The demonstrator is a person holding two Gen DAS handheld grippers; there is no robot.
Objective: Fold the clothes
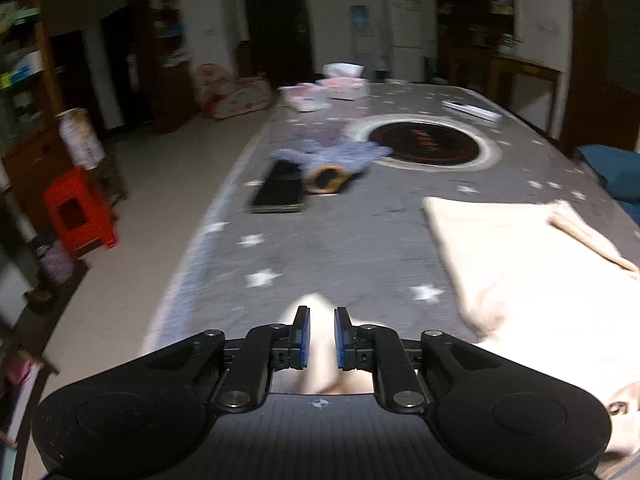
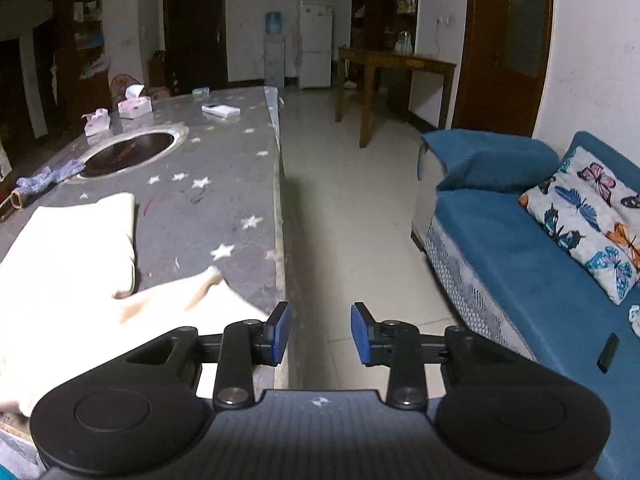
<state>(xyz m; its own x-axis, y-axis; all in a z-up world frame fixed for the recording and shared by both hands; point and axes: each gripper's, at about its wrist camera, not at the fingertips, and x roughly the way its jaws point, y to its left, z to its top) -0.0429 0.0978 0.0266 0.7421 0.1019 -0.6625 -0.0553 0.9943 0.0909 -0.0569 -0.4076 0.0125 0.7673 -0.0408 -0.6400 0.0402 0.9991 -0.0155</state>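
My right gripper [image 2: 320, 332] hangs past the table's right edge, over the pale tiled floor [image 2: 360, 208]. Its blue pads [image 2: 362, 334] stand apart, nothing between them. Left of it, a cream garment [image 2: 68, 260] lies on the grey star-print table [image 2: 224, 152], partly folded, one loose flap [image 2: 208, 288] reaching toward the table edge just beside my left pad. Farther up the table: round dark inset burner [image 2: 128, 154], bluish cloth [image 2: 48, 178], tissue box [image 2: 135, 106], white remote [image 2: 220, 110]. To the right, a blue sofa [image 2: 520, 256] with a butterfly cushion [image 2: 588, 216]. At the back, a white fridge [image 2: 316, 44], a water dispenser [image 2: 274, 48] and a wooden desk [image 2: 396, 68].
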